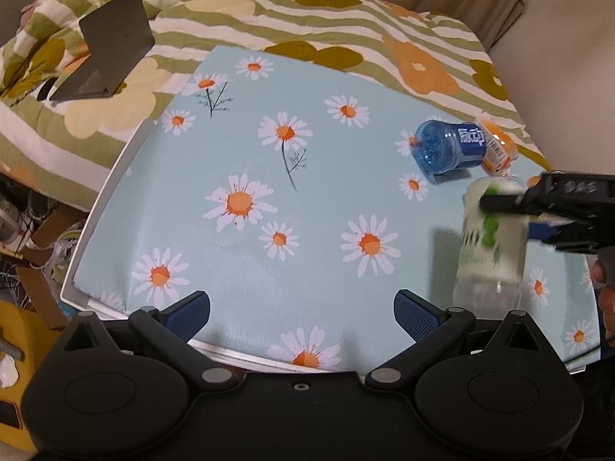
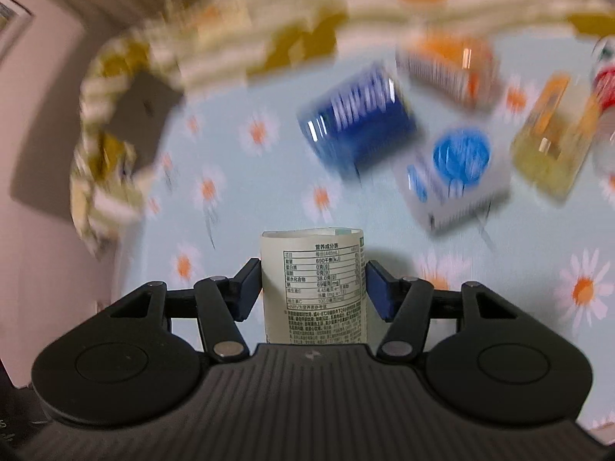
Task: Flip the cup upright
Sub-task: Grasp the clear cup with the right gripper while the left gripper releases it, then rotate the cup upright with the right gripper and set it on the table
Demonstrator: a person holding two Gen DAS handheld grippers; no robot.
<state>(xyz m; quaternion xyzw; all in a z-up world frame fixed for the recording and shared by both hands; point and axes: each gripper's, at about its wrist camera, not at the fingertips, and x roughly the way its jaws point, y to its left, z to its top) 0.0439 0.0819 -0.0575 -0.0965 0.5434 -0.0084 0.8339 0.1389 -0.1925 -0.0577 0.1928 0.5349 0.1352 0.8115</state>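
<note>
- The cup (image 2: 313,288), a cream cut-off bottle with a printed nutrition label, sits between the blue pads of the right tongs (image 2: 313,288), which are clamped on its sides.
- In the left wrist view the same cup (image 1: 490,234) appears at the right edge of the desk (image 1: 269,146), blurred, roughly vertical and slightly tilted, with green dots on its white label and a clear end toward the desk; the right tongs (image 1: 496,205) grip it across the upper part.
- I cannot tell whether its clear end touches the desk, nor whether anything is inside it.
- The left tongs (image 1: 301,313) hang over the near edge of the desk with their blue pads wide apart, holding nothing.
- Behind the cup, a blue cup (image 1: 447,148) lies on its side, its moulded base facing the left camera; contents cannot be seen.
- Just beyond it lies an orange-labelled container (image 1: 496,148), touching or nearly touching the blue one.
- The right wrist view, heavily blurred, shows further containers: a white one with blue print (image 2: 457,180), a yellow one (image 2: 553,134), and a red-and-white one (image 2: 605,77) at the edge.
- The desk carries a pale blue daisy-print cover.
- A floral quilt (image 1: 269,7) lies behind it, with an open grey laptop (image 1: 107,46) on top.
</note>
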